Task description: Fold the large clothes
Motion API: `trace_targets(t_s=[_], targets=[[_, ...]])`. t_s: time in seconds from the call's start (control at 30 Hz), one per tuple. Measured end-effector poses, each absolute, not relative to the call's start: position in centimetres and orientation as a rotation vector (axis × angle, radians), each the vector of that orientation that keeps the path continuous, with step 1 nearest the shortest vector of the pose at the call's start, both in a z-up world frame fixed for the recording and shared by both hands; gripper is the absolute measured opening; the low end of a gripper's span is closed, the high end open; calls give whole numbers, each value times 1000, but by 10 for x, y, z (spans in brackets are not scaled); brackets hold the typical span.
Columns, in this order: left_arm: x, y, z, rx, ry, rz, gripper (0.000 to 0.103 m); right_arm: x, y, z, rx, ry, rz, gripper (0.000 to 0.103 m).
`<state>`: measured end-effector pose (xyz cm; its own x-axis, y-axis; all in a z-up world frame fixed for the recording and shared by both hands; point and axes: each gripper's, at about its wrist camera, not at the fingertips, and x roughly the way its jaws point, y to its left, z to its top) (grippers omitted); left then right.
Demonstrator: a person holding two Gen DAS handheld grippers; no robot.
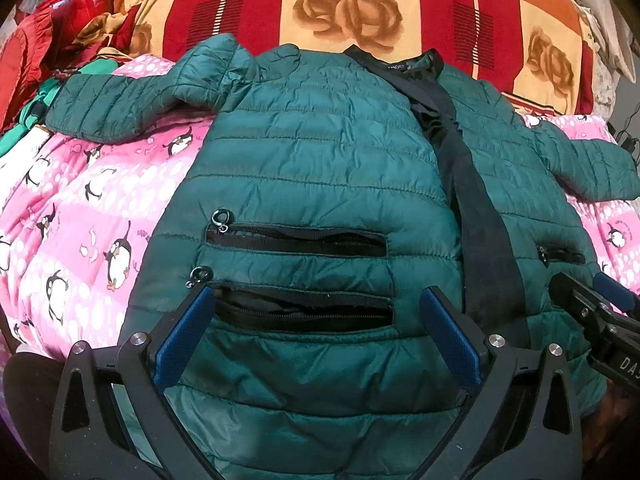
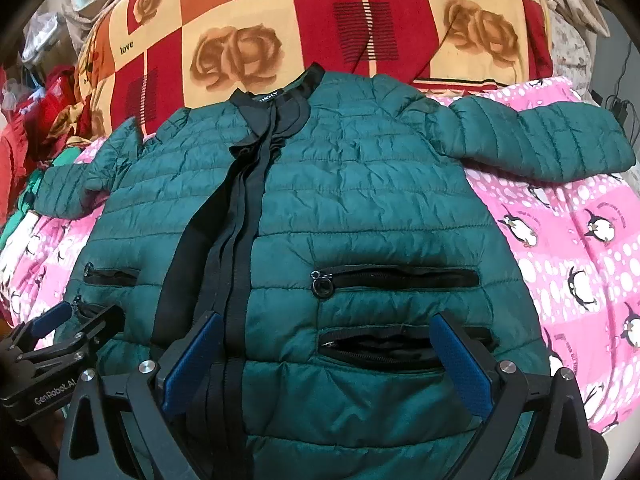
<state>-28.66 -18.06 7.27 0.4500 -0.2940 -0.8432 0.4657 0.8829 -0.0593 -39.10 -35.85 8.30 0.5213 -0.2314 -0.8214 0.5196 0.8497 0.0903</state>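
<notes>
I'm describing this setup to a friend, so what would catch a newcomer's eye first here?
A dark green quilted jacket lies spread front-up in the middle, sleeves out to both sides, black zipper band down its centre. Beneath it is a bright pink penguin blanket, with a red and orange rose-print cover behind. Both the left tool and right tool hover open over the hem.

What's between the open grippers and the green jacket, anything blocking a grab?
Nothing visible. The green puffer jacket lies spread flat, front up, on the pink penguin blanket. The left gripper and right gripper are both open right over its lower front, with only jacket fabric between their fingers.
</notes>
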Motion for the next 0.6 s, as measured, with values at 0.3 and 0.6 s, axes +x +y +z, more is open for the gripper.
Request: trace_targets(t_s=[0.3,0.6], targets=[[-286,-178,70,187,1002,-476,102,-391,-360,78,399,932,-426,103],[-285,-177,71,188,994,-475,102,-389,-360,79,394,922,-419,103]])
